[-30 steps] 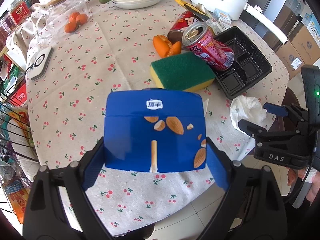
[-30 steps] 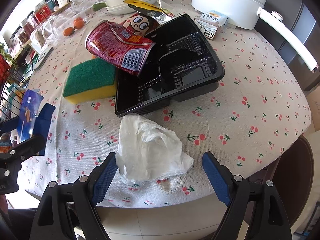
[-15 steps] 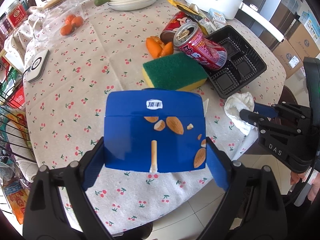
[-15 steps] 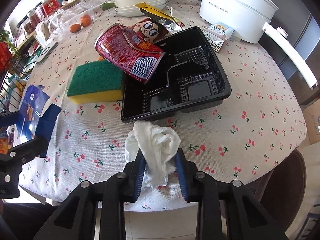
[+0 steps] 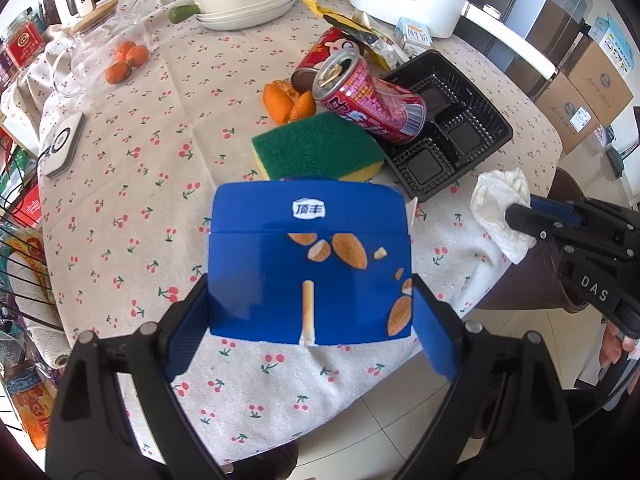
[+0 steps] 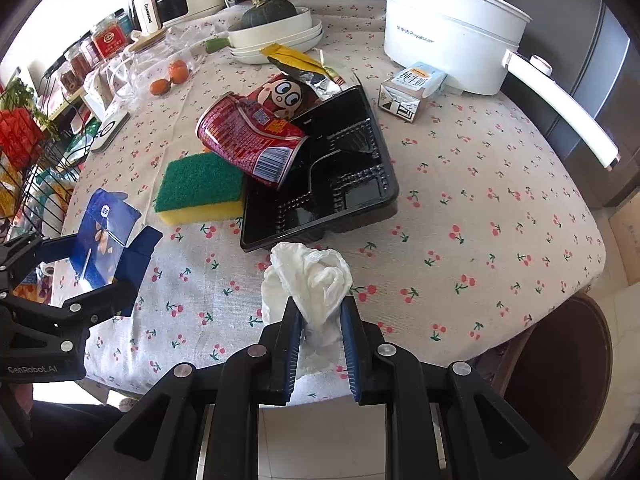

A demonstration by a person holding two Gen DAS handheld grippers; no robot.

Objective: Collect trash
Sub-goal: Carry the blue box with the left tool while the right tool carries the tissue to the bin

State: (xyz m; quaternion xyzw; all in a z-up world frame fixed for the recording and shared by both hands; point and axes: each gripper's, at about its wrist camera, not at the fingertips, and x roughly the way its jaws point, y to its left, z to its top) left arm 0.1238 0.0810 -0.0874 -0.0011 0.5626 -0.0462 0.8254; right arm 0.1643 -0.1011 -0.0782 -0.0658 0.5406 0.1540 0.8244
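My left gripper point(image 5: 310, 300) is shut on a blue snack box point(image 5: 310, 260) printed with almonds and holds it above the table's near edge. My right gripper point(image 6: 320, 312) is shut on a crumpled white tissue point(image 6: 310, 276), lifted just off the cherry-print tablecloth point(image 6: 480, 200). The tissue point(image 5: 502, 208) and right gripper point(image 5: 520, 214) also show in the left wrist view at right. The box point(image 6: 106, 236) and left gripper point(image 6: 104, 256) show at the left of the right wrist view.
A red can point(image 6: 250, 142) leans on a black plastic tray point(image 6: 332, 192), beside a green-yellow sponge point(image 6: 198, 186). Orange peel point(image 5: 288, 100), a yellow wrapper point(image 6: 296, 60), a small carton point(image 6: 412, 90), a white cooker point(image 6: 448, 28), stacked plates point(image 6: 276, 38) and a wire rack point(image 6: 28, 176) stand around.
My right gripper closed on the tissue and lifted it back toward the table edge. My left gripper rose and pulled back, still holding the blue box.
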